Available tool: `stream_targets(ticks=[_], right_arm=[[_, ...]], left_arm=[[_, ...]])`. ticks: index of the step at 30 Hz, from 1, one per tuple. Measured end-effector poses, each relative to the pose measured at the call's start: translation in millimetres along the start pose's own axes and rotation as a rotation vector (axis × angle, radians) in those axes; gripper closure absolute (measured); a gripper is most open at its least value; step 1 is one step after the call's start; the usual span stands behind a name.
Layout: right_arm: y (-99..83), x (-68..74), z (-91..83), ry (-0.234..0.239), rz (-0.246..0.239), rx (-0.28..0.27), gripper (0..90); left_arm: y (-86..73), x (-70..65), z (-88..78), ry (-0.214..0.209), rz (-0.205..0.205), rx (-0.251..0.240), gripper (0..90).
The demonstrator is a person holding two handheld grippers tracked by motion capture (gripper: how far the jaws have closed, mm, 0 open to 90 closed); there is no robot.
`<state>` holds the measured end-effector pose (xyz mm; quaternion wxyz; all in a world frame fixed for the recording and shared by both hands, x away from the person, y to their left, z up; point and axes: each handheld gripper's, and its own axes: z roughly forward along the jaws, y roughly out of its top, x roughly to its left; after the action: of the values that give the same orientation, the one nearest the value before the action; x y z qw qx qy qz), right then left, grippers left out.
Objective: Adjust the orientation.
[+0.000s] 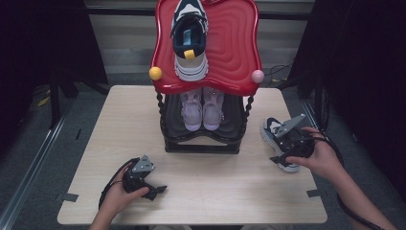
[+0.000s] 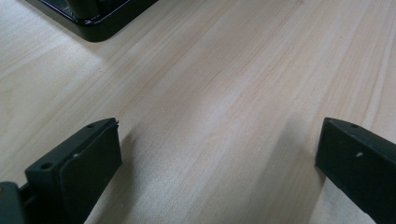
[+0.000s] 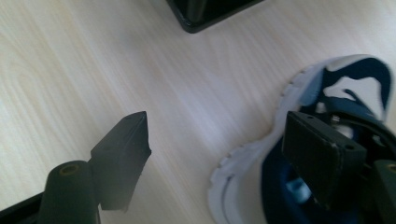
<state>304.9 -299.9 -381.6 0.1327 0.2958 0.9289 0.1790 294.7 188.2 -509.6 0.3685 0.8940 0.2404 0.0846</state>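
Your right gripper point(image 1: 282, 158) sits at the right side of the wooden table point(image 1: 215, 187), right over a navy and white sneaker point(image 1: 274, 136) that lies on the tabletop just to the right of the black shoe rack point(image 1: 201, 143). In the right gripper view its jaws stand spread wide: one is above bare wood, the other hangs over the shoe's point(image 3: 299, 154) opening, and you can't tell whether that jaw touches the shoe; nothing is pinched between them. Your left gripper point(image 1: 153, 189) rests low near the table's front left, well apart from the sneaker, and in the left gripper view its jaws are spread wide over bare table point(image 2: 210, 93) with nothing between them, a corner of the rack's black base point(image 2: 93, 23) showing ahead. On the rack's red top shelf point(image 1: 234, 52) stands the matching navy and white sneaker point(image 1: 190, 38), and a pair of pale pink shoes point(image 1: 203, 110) sits on the lower shelf under it
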Motion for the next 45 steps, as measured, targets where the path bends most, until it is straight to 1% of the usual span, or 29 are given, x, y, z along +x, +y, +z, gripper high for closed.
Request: stream_targets(ticks=[2,4,5,9,12,13,14,15,17,19,20,21,22,25,27,28,29,30,31,32,33,34,35,36,38,41,45], right_arm=[[-2.7,-4.6,-2.3,-0.006,0.022,-0.004,23.4],[-6.5,-8.9,-2.6,-0.021,0.031,0.017,24.1],[-9.0,-11.0,-2.0,-0.02,0.028,0.026,24.8],[-16.6,-14.2,3.7,-0.007,0.058,0.058,27.3],[-19.5,-16.5,8.3,-0.001,0.078,0.076,30.9],[-20.0,-17.8,9.7,0.0,0.073,0.085,32.9],[-20.5,-17.9,11.7,0.006,0.077,0.099,34.3],[-20.8,-19.0,13.4,0.006,0.067,0.104,35.3],[-20.5,-18.6,16.3,0.012,0.072,0.116,37.8],[-20.3,-17.4,18.7,0.003,0.071,0.128,39.4],[-20.3,-17.5,19.3,-0.002,0.066,0.125,40.4],[-19.9,-17.0,19.2,-0.009,0.063,0.127,43.5],[-19.8,-16.7,18.7,-0.013,0.069,0.13,45.5],[-19.9,-18.1,18.0,-0.012,0.079,0.143,46.9],[-20.4,-18.4,18.5,-0.007,0.065,0.166,47.2],[-20.6,-18.3,18.5,-0.01,0.057,0.169,49.4],[-20.6,-18.4,18.0,-0.014,0.055,0.169,53.1],[-20.4,-17.7,17.2,-0.018,0.067,0.17,56.7],[-20.7,-17.9,16.6,-0.021,0.065,0.164,59.9],[-20.5,-17.4,16.0,-0.021,0.075,0.154,63.6],[-20.4,-17.1,15.2,-0.023,0.074,0.146,67.9],[-20.3,-17.4,14.5,-0.022,0.063,0.147,70.0],[-20.2,-16.5,14.6,-0.026,0.07,0.134,73.6],[-20.3,-16.7,14.7,-0.031,0.067,0.128,74.9],[-20.1,-16.2,14.6,-0.022,0.076,0.113,76.3],[-19.4,-15.0,14.0,-0.028,0.07,0.11,78.9],[-20.4,-15.1,13.5,-0.03,0.071,0.083,81.8]], left_arm=[[0.0,0.0,0.1,0.0,0.001,-0.001,0.0],[0.0,0.0,0.0,0.0,0.0,0.0,0.0],[0.0,0.0,0.1,0.0,0.0,-0.001,0.0],[0.0,0.0,0.1,0.0,0.001,-0.001,0.0],[0.0,0.0,0.1,0.0,0.0,-0.001,0.0],[0.0,0.0,0.1,0.0,0.001,-0.002,0.0],[0.0,0.0,0.1,0.0,0.001,-0.001,0.0],[0.0,0.0,0.2,-0.001,0.001,-0.002,0.0],[0.0,0.0,0.1,0.0,0.001,-0.001,0.0],[0.0,0.0,0.1,0.0,0.001,-0.001,0.0],[0.0,0.0,0.1,0.0,0.001,-0.002,0.0],[0.0,0.0,0.0,0.0,0.0,0.0,0.0],[0.0,0.0,0.1,0.0,0.001,-0.002,0.0],[0.0,0.0,0.1,0.0,0.001,-0.001,0.0],[0.0,0.0,0.1,0.0,0.001,-0.001,0.0],[0.0,0.1,0.1,0.0,0.001,-0.001,0.0],[0.0,0.0,0.1,0.0,0.001,-0.001,0.0],[0.0,0.0,0.1,0.0,0.001,-0.001,0.0],[0.0,0.0,0.1,0.0,0.001,-0.001,0.0],[0.0,0.1,0.1,0.0,0.001,-0.001,0.0],[0.0,0.0,0.1,0.0,0.001,-0.001,0.0],[0.0,0.0,0.1,0.0,0.001,-0.001,0.0],[0.0,0.0,0.1,0.0,0.001,-0.001,0.0],[0.0,0.0,0.0,0.0,0.0,0.0,0.0],[0.0,0.0,0.1,0.0,0.001,-0.001,0.0],[0.0,0.0,0.0,0.0,0.0,0.0,0.0],[0.0,0.0,0.2,-0.001,0.0,-0.002,0.0]])
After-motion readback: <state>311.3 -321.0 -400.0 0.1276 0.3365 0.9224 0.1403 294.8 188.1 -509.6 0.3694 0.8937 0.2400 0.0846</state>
